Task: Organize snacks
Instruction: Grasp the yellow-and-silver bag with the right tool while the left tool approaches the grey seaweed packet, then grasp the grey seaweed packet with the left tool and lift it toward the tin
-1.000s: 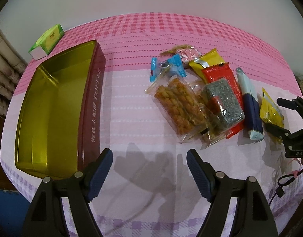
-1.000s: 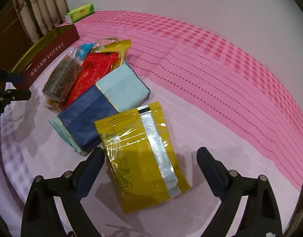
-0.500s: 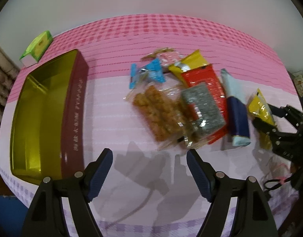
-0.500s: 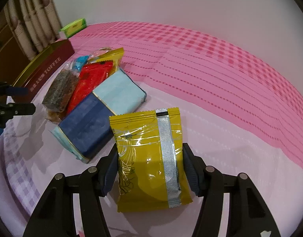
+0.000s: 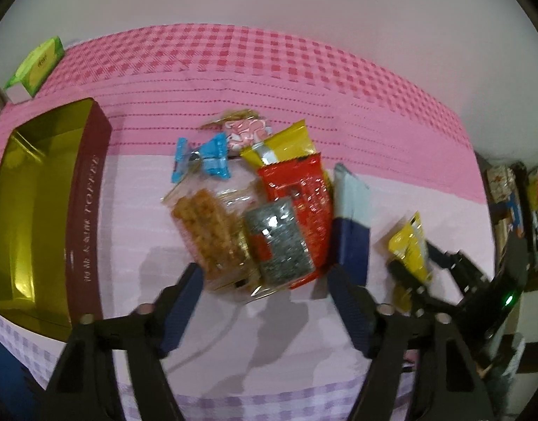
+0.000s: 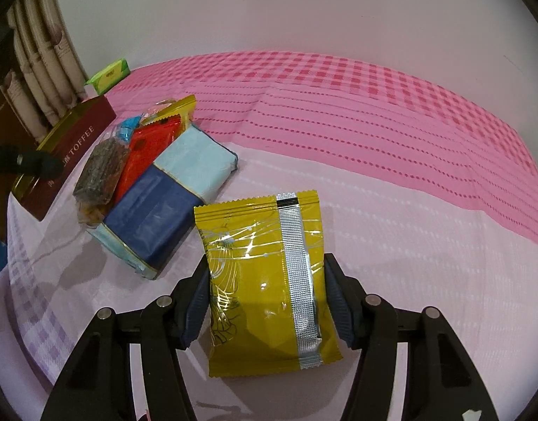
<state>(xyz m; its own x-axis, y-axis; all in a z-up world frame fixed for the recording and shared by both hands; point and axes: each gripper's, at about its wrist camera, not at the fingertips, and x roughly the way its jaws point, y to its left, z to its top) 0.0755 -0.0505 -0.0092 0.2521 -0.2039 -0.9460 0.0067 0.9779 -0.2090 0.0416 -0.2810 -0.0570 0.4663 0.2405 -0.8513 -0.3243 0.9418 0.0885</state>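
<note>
Both tools have moved since the earlier frames: the right tool (image 6: pixel 267 301) has closed on the yellow snack packet (image 6: pixel 265 280), its pads now pressing the packet's two sides, while the left tool (image 5: pixel 265 286) has come in over the snack pile and its jaws have just been narrowing. They are not gripping yet: the clear pack of fried twists (image 5: pixel 209 231) and the dark seaweed-like pack (image 5: pixel 277 238) lie just ahead of its tips, between the jaws but untouched. The toffee tin (image 5: pixel 88 203) stands open and empty at the left of the desk (image 5: pixel 128 161). As for progress, sorting has barely started: nothing is in the tin, one packet is gripped, and the red, blue and pink packs lie heaped beside it.
</note>
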